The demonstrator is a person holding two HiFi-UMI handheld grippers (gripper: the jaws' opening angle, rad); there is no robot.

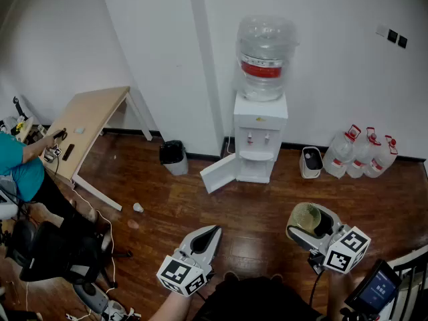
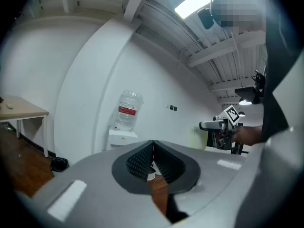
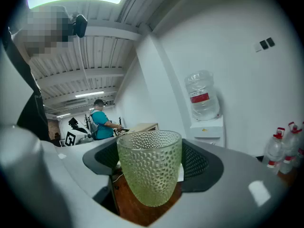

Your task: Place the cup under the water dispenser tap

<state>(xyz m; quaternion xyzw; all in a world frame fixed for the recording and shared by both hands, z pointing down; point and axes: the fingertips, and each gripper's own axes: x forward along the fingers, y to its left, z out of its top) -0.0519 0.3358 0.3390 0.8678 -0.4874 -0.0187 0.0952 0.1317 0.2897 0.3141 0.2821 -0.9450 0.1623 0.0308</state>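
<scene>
Head view, cup: a green dimpled glass cup (image 1: 306, 217) sits upright in the right tool (image 1: 311, 222), well apart from the water dispenser (image 1: 259, 122) at the far wall.
Head view, target: two taps (image 1: 257, 139) hang over a small ledge (image 1: 256, 155); the cup belongs on that ledge, under one tap.
Head view, obstacle: the lower cabinet door (image 1: 219, 173) stands open to the left (so a straight or slightly right-hand approach looks safer).
Head view, left tool: the left tool (image 1: 210, 234) is held low over the floor (image 1: 167, 206), carrying nothing.
Left gripper view, jaws: pressed together with nothing between them; this tool is best kept aside, out of the cup's path.
Right gripper view, grip: the jaws stand wide and their pads press on both sides of the cup, whose rim looks level.
Right gripper view, carry: walk it forward upright, without tipping the wrist.
Right gripper view, placement: centre the rim under the chosen tap, set the base flat on the ledge, and only then loosen the jaws.
Right gripper view, risk: glass can slide in the pads, so move smoothly.
</scene>
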